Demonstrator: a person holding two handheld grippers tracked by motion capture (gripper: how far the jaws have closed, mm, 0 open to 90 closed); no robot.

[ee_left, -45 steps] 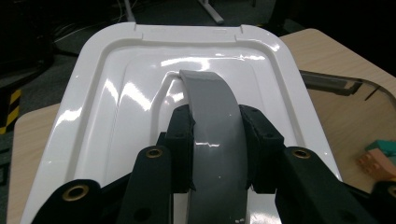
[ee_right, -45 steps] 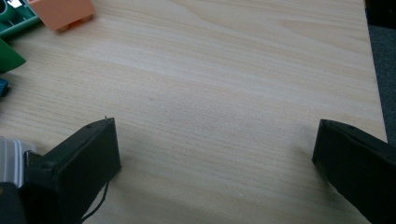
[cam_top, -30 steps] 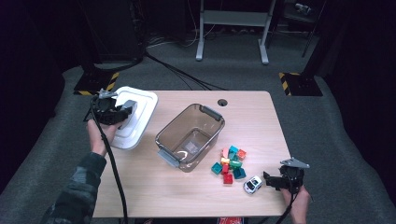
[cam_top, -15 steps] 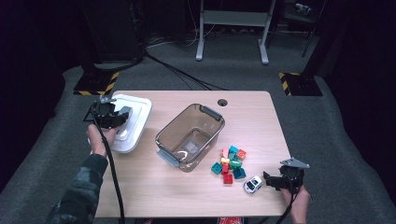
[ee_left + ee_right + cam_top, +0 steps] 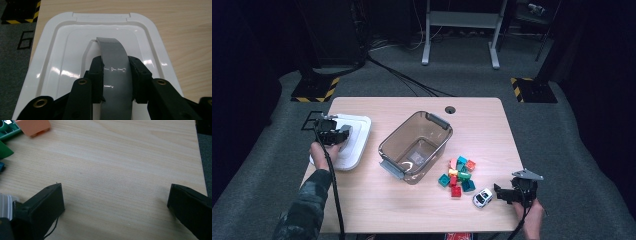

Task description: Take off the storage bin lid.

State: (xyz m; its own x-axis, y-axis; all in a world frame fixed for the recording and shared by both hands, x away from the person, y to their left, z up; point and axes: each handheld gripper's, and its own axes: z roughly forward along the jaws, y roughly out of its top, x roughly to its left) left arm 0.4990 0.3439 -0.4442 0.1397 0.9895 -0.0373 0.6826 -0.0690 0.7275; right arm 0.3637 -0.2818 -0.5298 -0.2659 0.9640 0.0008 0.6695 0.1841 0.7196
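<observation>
A white lid (image 5: 357, 144) lies low over the table's left edge, partly past it. My left gripper (image 5: 343, 134) is shut on the lid's grey strap handle (image 5: 113, 51); in the left gripper view the jaws press that handle from both sides over the lid (image 5: 62, 50). An open, smoke-tinted bin (image 5: 438, 121) stands mid-table, empty as far as I can see. Several coloured blocks (image 5: 458, 172) and a white toy car (image 5: 482, 197) lie to its right. My right gripper (image 5: 501, 194) rests open just right of the car, with bare wood between its fingers (image 5: 50, 200).
An orange block (image 5: 33, 126) and a green one (image 5: 5, 151) edge the right gripper view's top left. The table's right edge (image 5: 200, 157) is close beside that gripper. A cable hole (image 5: 450, 109) sits near the far edge. Dark carpet surrounds the table.
The left gripper has come down and toward the person with the lid, which now sits lower and flatter at the table's left edge. The right gripper has stayed put.
</observation>
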